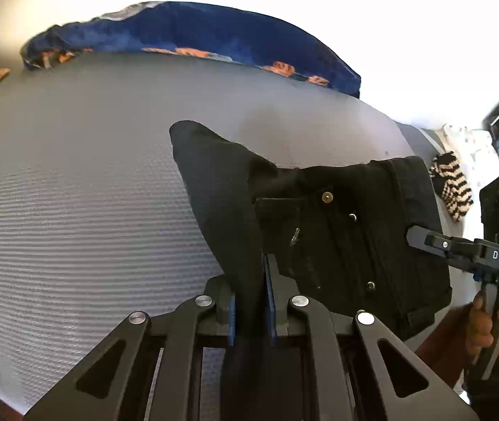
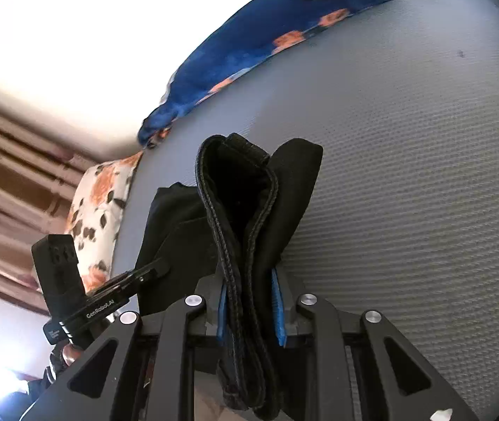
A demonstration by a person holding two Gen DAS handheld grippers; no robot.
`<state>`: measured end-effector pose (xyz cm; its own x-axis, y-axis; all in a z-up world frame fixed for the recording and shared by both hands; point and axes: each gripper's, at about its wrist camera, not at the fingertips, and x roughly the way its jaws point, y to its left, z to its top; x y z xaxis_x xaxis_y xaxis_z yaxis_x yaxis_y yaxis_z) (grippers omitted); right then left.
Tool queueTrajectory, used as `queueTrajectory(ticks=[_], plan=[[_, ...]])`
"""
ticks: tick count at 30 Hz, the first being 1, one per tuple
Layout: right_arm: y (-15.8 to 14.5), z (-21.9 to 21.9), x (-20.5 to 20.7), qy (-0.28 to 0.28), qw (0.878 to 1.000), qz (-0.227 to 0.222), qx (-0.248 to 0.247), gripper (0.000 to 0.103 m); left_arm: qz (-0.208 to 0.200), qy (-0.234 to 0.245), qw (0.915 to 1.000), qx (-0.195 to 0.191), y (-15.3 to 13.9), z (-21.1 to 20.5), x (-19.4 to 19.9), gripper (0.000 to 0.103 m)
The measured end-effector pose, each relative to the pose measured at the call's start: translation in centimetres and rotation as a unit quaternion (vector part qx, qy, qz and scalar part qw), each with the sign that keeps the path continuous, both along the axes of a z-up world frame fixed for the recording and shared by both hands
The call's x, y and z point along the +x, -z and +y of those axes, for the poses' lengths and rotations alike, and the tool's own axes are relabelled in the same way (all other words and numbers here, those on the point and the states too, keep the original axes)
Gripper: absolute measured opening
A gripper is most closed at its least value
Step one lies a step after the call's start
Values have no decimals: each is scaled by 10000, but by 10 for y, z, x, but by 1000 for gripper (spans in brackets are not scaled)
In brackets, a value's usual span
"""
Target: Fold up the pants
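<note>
The black pants (image 1: 337, 231) are folded into a bundle and held up over the grey bed (image 1: 73, 182). My left gripper (image 1: 251, 280) is shut on one edge of the bundle, black cloth filling the gap between its blue pads. My right gripper (image 2: 249, 301) is shut on the stitched waistband edge of the pants (image 2: 245, 217). The right gripper also shows in the left wrist view (image 1: 414, 236), clamped on the bundle's right side. The left gripper shows in the right wrist view (image 2: 159, 266), gripping the far side.
A blue floral blanket (image 1: 214, 31) lies along the bed's far edge. A floral pillow (image 2: 98, 210) sits at one corner. A black-and-white striped cloth (image 1: 453, 186) lies beyond the bed's right side. The grey mattress (image 2: 407, 140) stretches around the bundle.
</note>
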<state>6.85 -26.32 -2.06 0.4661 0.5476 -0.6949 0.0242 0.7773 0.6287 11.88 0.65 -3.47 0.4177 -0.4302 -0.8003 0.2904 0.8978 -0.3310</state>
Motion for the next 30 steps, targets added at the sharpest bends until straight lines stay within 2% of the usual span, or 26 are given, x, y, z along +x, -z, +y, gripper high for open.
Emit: queueTrajectory(ticks=[5, 17, 30], plan=[[1, 21, 4, -83, 10000, -29, 41, 20, -101, -59, 9999, 121, -5, 11, -5, 13], [-10, 53, 24, -375, 9993, -95, -13, 19, -275, -260, 9993, 64, -15, 36, -3, 13], [-9, 65, 72, -488, 9987, -121, 106, 18, -320, -412, 9986, 6, -24, 45, 36, 13]])
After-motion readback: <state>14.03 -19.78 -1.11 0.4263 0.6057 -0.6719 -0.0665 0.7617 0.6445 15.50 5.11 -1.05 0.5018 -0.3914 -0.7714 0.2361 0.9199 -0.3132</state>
